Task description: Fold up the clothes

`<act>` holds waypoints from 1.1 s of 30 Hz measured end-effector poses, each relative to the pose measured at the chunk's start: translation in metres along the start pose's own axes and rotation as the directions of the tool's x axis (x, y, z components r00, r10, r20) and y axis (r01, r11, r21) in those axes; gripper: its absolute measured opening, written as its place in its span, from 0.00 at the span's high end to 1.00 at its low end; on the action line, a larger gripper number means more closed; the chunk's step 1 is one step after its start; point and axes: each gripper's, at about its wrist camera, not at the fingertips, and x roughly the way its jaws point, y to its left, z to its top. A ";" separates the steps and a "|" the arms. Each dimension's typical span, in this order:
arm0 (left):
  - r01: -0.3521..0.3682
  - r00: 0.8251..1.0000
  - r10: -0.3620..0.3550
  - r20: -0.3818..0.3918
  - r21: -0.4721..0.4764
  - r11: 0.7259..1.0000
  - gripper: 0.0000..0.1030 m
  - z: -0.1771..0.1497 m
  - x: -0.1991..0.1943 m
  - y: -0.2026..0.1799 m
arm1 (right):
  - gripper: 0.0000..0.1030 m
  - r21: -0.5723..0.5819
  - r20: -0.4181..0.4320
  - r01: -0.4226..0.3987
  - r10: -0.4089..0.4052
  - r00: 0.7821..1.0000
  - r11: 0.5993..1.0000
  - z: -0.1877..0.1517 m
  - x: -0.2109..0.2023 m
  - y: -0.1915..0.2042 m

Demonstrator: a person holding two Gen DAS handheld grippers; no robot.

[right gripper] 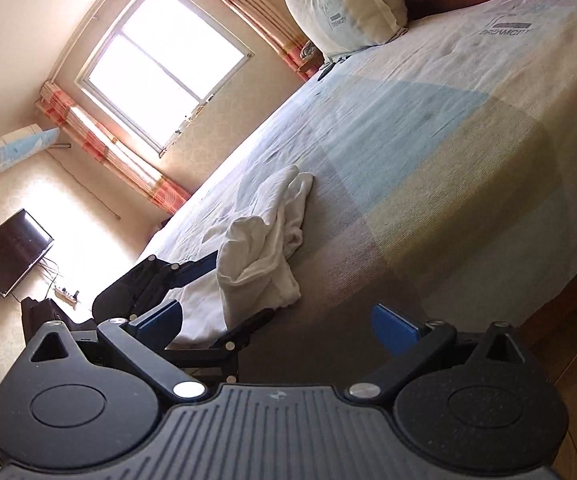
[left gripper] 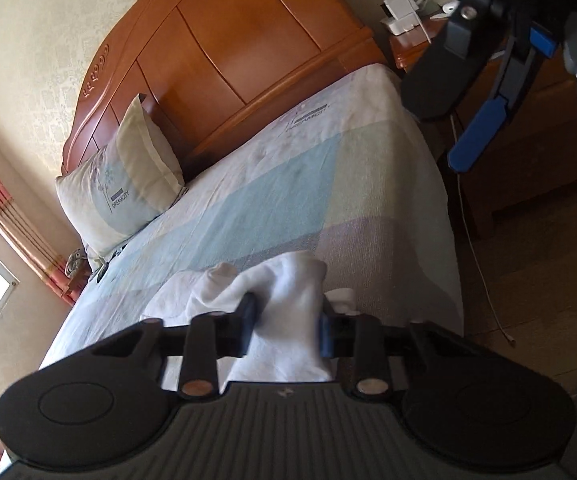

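A white garment (left gripper: 288, 292) lies crumpled near the foot edge of the bed (left gripper: 308, 184). My left gripper (left gripper: 287, 324) is shut on a raised fold of it, the cloth pinched between both fingers. In the right wrist view the same garment (right gripper: 264, 240) rises in a peak where the left gripper (right gripper: 228, 292) holds it, and the remainder trails across the sheet. My right gripper (right gripper: 278, 326) stands wide open at the bed's edge, to the right of the garment, with only sheet showing between its blue pads. The left wrist view shows the right gripper (left gripper: 448, 128) in the air beside the bed.
A pillow (left gripper: 124, 184) leans on the wooden headboard (left gripper: 228, 40). A nightstand (left gripper: 412, 48) with chargers stands beside the bed, and a white cable (left gripper: 480, 272) runs over the wooden floor. A window (right gripper: 160, 64) and a wall screen (right gripper: 8, 252) are on the far side.
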 end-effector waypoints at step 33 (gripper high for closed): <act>0.497 0.840 -0.478 0.255 -0.717 0.490 0.82 -0.016 -0.029 0.182 | 0.00 0.524 -0.262 -0.250 0.434 0.862 0.814 0.115 0.212 -0.031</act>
